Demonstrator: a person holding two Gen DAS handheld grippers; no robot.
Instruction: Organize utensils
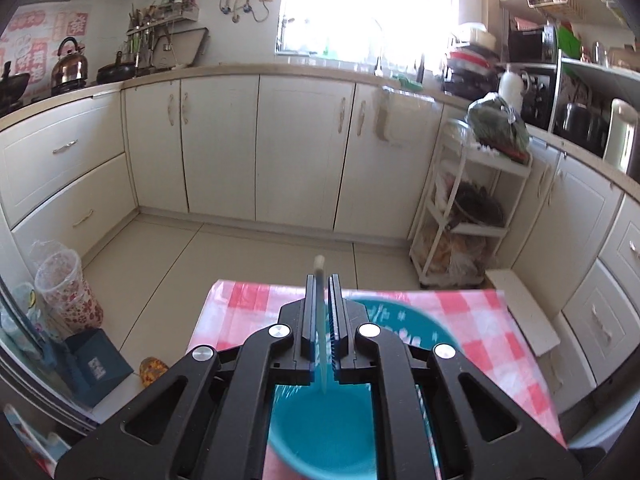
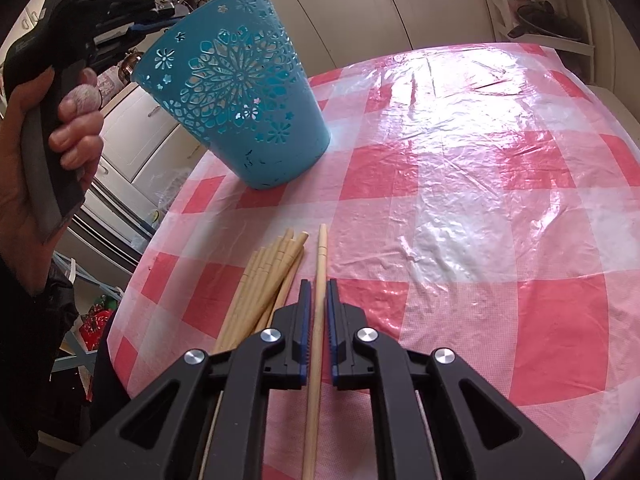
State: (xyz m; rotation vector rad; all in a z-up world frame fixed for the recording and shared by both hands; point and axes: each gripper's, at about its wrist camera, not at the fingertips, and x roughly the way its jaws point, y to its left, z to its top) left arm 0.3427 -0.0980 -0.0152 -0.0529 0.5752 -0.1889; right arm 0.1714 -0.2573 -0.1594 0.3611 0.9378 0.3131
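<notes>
A chopstick (image 2: 316,320) sits pinched in my right gripper (image 2: 317,284) beside the loose chopsticks (image 2: 264,280) on the checked tabletop (image 2: 480,200), while my left gripper (image 1: 322,280) clamps another chopstick (image 1: 320,320) over the blue holder (image 2: 240,92).

Both tools share one build: the left gripper (image 1: 322,300) and the right gripper (image 2: 318,304) have matte black plastic bodies with angular linkage arms, triangular cut-outs and round silver screw heads at the pivots. Ribbed blue pads line the inner faces of the black jaws. The left hand (image 2: 60,132) wraps a black pistol-style handle with a grey strip, and one fingertip seems bandaged in pale cloth. A dark sleeve (image 2: 44,312) shows below the wrist.
</notes>
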